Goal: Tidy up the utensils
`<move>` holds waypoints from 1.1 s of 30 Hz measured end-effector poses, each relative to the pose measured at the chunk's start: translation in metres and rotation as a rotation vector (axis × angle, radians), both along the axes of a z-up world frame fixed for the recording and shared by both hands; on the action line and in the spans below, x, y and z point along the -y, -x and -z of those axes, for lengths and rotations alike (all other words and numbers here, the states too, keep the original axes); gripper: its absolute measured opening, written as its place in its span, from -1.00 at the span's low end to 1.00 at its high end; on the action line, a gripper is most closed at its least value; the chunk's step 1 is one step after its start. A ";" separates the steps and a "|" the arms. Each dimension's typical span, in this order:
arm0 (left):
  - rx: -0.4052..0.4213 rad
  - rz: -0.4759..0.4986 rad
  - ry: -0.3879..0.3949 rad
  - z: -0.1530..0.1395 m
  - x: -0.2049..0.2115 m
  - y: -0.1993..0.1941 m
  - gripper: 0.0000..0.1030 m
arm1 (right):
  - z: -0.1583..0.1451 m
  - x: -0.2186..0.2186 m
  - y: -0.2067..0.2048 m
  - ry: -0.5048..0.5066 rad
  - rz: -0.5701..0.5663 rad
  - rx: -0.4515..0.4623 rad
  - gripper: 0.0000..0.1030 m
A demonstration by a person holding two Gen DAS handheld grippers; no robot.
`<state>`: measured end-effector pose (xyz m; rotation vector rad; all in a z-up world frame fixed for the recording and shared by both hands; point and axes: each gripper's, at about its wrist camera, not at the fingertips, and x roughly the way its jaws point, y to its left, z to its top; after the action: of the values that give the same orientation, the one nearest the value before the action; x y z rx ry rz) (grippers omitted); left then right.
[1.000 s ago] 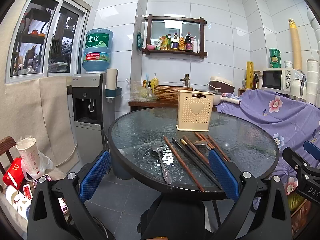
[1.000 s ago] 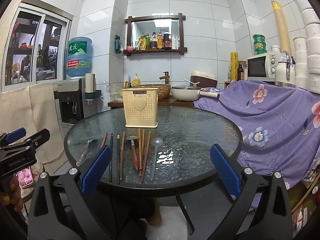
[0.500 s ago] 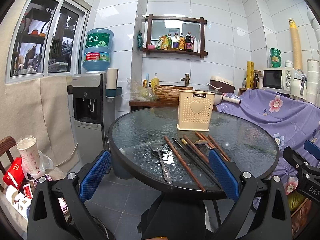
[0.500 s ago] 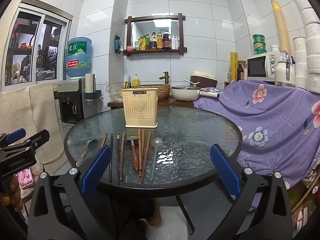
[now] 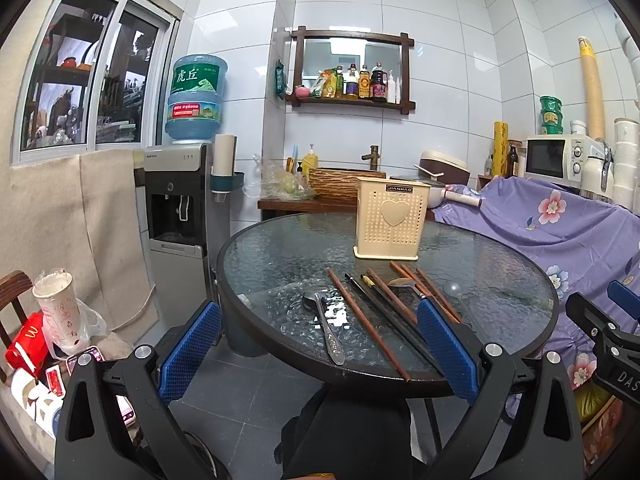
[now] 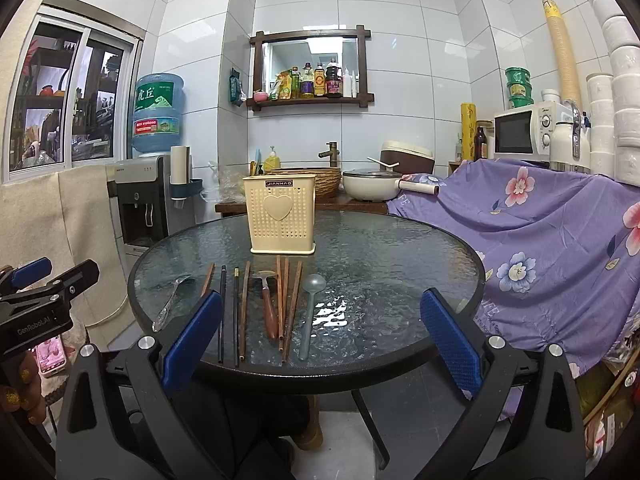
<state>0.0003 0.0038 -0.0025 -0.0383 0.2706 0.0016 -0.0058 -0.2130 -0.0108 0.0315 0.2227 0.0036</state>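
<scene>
Tiled kitchen; round glass table (image 6: 400, 264) bears utensil holder (image 6: 281, 216); both tools (image 5: 318, 354) (image 6: 320, 334) gape, empty.

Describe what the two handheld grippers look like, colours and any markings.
Both are black plastic frames with silver screws and blue, dimple-textured finger pads. The left gripper carries white "GenRobot.AI" lettering, seen from the right wrist view; the right gripper shows partial white letters "DAS". No cables visible.
</scene>
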 end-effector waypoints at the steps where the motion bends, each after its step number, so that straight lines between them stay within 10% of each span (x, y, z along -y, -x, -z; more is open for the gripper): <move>1: 0.000 0.000 0.000 0.000 0.000 0.000 0.88 | 0.000 0.000 0.000 -0.001 -0.001 0.000 0.89; 33: -0.102 0.094 0.008 0.011 -0.003 -0.023 0.86 | 0.004 -0.008 -0.023 0.024 -0.039 -0.054 0.89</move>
<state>0.0229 0.0071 -0.0131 -0.0333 0.3742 -0.0915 0.0175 -0.2049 -0.0150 0.0038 0.2772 0.0388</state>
